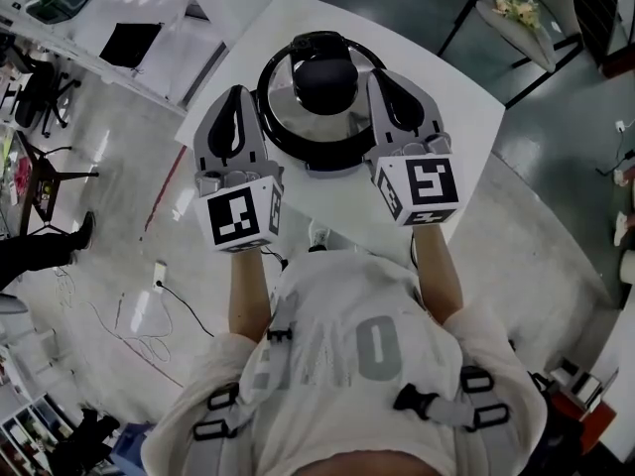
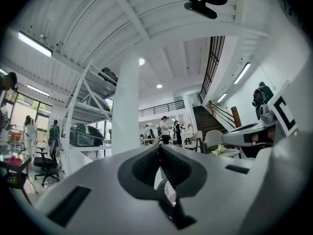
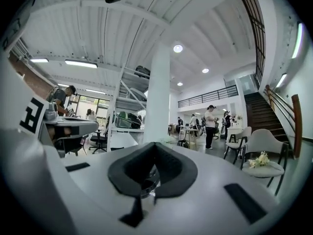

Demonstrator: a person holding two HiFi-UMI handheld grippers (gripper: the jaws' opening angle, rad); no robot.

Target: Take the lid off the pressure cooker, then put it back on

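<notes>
The pressure cooker (image 1: 281, 132) stands on a white table (image 1: 466, 117), its lid (image 1: 288, 97) on, with a black knob (image 1: 325, 82) in the middle. My left gripper (image 1: 236, 95) is held just left of the cooker, its tips beside the rim. My right gripper (image 1: 381, 77) is held just right of it, tips over the lid's right edge. Both are lifted and point level into the room. In the left gripper view the jaws (image 2: 159, 148) meet with nothing between them. The right gripper view shows the same shut, empty jaws (image 3: 155, 148).
A chair with flowers (image 1: 516, 13) stands beyond the table at the upper right. Cables (image 1: 159, 296) lie on the floor to the left, near a black office chair (image 1: 40, 97). White shelving (image 1: 119, 8) runs along the upper left. A white pillar (image 2: 126, 106) rises ahead.
</notes>
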